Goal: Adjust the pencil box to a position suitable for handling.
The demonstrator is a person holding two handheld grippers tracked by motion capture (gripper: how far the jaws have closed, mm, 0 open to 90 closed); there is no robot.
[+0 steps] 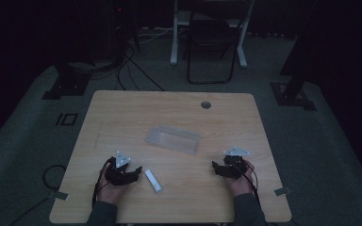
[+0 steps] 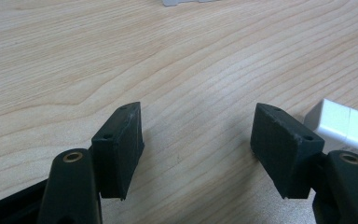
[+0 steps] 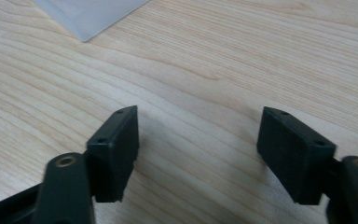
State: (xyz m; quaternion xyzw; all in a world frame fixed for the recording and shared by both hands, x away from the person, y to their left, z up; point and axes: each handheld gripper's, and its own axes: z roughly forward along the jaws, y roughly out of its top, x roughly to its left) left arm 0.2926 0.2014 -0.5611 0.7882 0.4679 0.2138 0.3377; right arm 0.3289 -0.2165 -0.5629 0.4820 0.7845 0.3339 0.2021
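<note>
Left gripper (image 1: pixel 134 173), right gripper (image 1: pixel 215 167): jaws apart.

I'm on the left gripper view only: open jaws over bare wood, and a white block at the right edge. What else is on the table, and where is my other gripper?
Observer: In the high view a clear tray lies near the middle of the table, beyond both grippers.
Operator: And the white block, how does it lie?
Observer: The white block is a short bar flat on the wood, just right of the left gripper, not touching it.
Operator: Right gripper?
Observer: The right gripper rests near the table's right side, jaws open, nothing between them; its own view shows a corner of the tray ahead.
</note>
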